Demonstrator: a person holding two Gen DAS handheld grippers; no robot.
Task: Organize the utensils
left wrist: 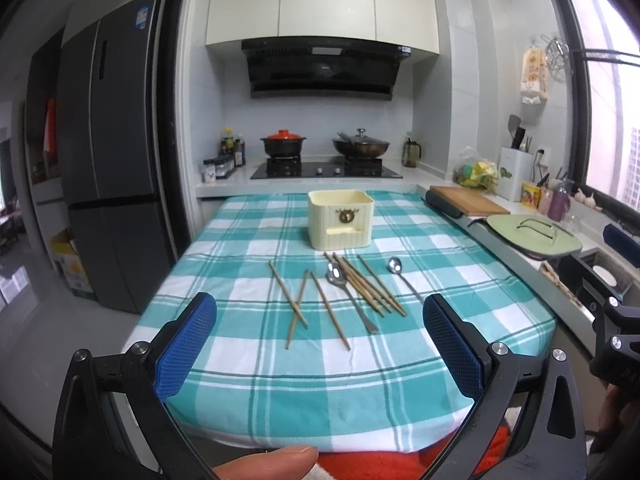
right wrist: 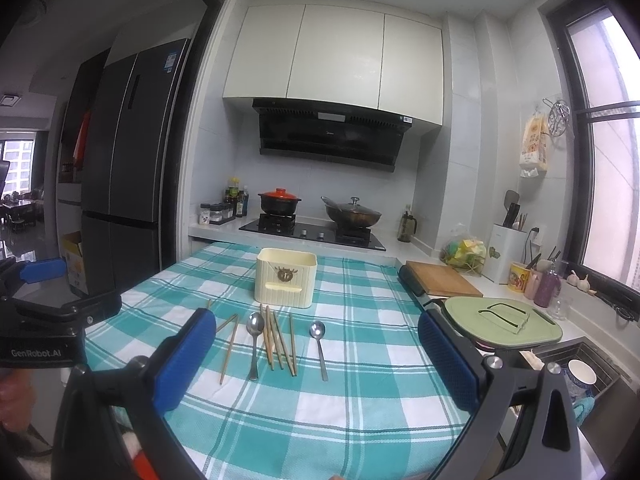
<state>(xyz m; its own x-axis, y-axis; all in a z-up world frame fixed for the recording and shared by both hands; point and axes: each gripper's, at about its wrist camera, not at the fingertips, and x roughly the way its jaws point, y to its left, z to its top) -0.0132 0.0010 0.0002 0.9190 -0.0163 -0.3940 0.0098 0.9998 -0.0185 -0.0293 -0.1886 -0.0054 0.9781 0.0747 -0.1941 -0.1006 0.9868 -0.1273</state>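
While the left wrist view looks down the length of a table under a teal checked cloth (left wrist: 256, 380), the left gripper (left wrist: 320, 344) hangs above the near edge with its blue-padded fingers (left wrist: 186, 346) spread wide and nothing between them. Beyond it lie the utensils: loose chopsticks (left wrist: 298, 310) on the left, two of them crossed, then a large spoon (left wrist: 348, 296) lying against a bundle of chopsticks (left wrist: 366, 286), and a smaller spoon (left wrist: 402, 276) apart on the right. Behind them stands a cream holder (left wrist: 341, 224), upright, with no utensil visibly sticking out — its inside is hidden. A fingertip (left wrist: 268, 462) shows at the bottom edge, and part of the right gripper's frame sits at the far right. From the right wrist view, the right gripper (right wrist: 318, 360) is likewise spread wide and holds nothing, hovering over the cloth (right wrist: 320, 420) near the same row: the large spoon (right wrist: 255, 344), the bundle (right wrist: 280, 340), the smaller spoon (right wrist: 319, 344) and the holder (right wrist: 286, 278) behind. At left the other gripper's body (right wrist: 44, 332) enters — its fingertips are not clear here. A green lid (right wrist: 500, 322) rests beside the table.
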